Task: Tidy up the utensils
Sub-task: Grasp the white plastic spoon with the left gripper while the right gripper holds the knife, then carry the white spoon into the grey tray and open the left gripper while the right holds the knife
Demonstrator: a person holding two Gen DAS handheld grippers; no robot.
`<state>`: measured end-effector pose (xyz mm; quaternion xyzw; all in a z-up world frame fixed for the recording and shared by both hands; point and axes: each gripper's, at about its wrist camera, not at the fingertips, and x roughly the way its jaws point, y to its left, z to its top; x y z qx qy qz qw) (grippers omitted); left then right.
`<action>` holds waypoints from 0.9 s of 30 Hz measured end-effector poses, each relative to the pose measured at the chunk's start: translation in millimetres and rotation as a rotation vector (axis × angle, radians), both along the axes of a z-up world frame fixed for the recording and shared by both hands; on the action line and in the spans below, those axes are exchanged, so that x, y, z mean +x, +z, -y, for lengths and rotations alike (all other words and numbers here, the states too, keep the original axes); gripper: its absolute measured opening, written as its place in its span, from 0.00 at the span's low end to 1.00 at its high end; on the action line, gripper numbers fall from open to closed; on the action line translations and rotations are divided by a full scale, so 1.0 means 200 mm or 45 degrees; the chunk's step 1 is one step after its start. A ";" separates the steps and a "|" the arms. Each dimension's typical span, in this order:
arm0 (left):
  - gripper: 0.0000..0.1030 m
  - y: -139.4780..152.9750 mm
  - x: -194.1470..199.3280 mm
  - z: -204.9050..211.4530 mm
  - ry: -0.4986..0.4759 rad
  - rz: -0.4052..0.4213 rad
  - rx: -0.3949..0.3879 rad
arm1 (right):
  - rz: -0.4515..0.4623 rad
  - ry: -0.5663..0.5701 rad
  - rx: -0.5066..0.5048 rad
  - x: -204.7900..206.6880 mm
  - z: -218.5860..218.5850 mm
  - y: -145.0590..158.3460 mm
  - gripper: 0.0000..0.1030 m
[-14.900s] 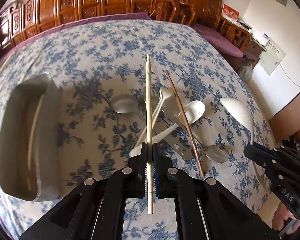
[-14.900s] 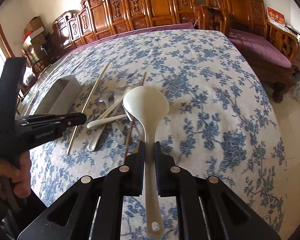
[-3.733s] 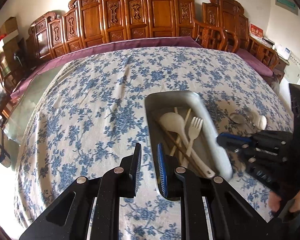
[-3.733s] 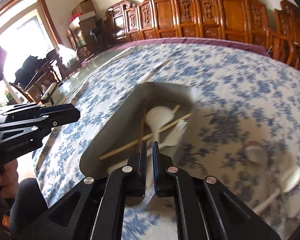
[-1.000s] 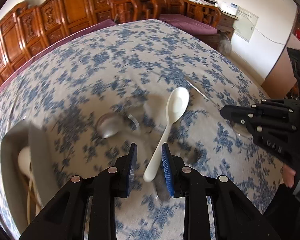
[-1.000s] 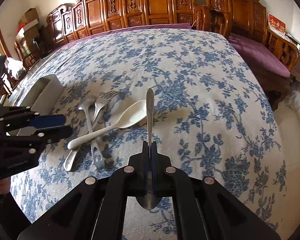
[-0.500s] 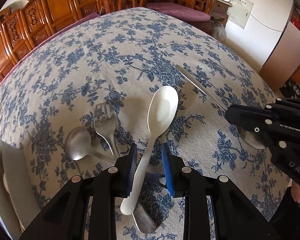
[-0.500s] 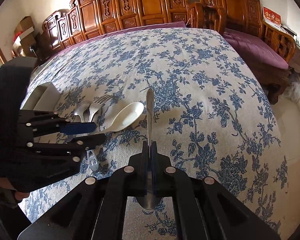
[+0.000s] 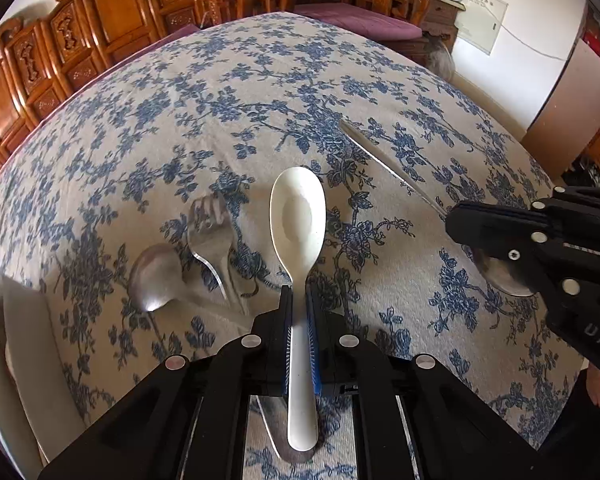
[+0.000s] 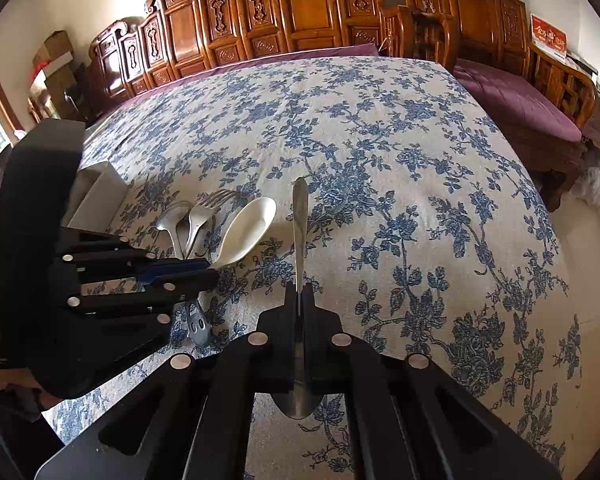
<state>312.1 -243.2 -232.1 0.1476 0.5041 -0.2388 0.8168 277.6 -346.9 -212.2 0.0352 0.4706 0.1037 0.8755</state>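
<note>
Centrally, the left gripper (image 9: 299, 312) is clenched on the white spoon (image 9: 298, 224); the right gripper (image 10: 299, 294) grasps a metal spoon (image 10: 299, 216) edge-on.

glossy plastic spoon (image 9: 298, 216), matt cloth tablecloth (image 9: 260, 92)

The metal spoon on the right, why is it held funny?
The right hand-held gripper grips the metal spoon backwards: its bowl sticks out behind the jaws and its handle points forward. The white spoon is held bowl forward.
</note>
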 end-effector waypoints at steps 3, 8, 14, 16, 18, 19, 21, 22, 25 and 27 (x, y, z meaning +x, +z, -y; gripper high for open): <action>0.06 0.04 -0.02 -0.04 0.028 0.016 -0.027 | 0.010 0.010 0.001 0.00 -0.02 0.01 0.04; 0.06 0.13 -0.04 -0.11 0.053 0.069 -0.038 | 0.012 0.033 -0.006 -0.01 -0.06 0.01 0.04; 0.06 0.22 -0.09 -0.21 0.070 0.110 -0.043 | 0.002 0.055 -0.016 0.01 -0.13 0.00 0.04; 0.06 0.24 -0.10 -0.25 0.078 0.118 -0.048 | 0.002 0.067 -0.017 0.01 -0.16 0.00 0.04; 0.06 0.26 -0.12 -0.28 0.085 0.126 -0.053 | 0.000 0.080 -0.021 0.02 -0.19 0.00 0.04; 0.06 0.27 -0.12 -0.30 0.086 0.132 -0.053 | -0.002 0.089 -0.026 0.02 -0.21 0.00 0.04; 0.06 0.28 -0.14 -0.33 0.091 0.146 -0.049 | -0.007 0.101 -0.038 0.02 -0.24 -0.01 0.04; 0.06 0.29 -0.15 -0.35 0.094 0.153 -0.048 | -0.010 0.107 -0.043 0.02 -0.25 -0.02 0.04; 0.06 0.31 -0.16 -0.39 0.107 0.162 -0.053 | -0.015 0.122 -0.050 0.02 -0.29 -0.03 0.04; 0.06 0.33 -0.17 -0.43 0.117 0.168 -0.055 | -0.015 0.130 -0.044 0.02 -0.30 -0.03 0.04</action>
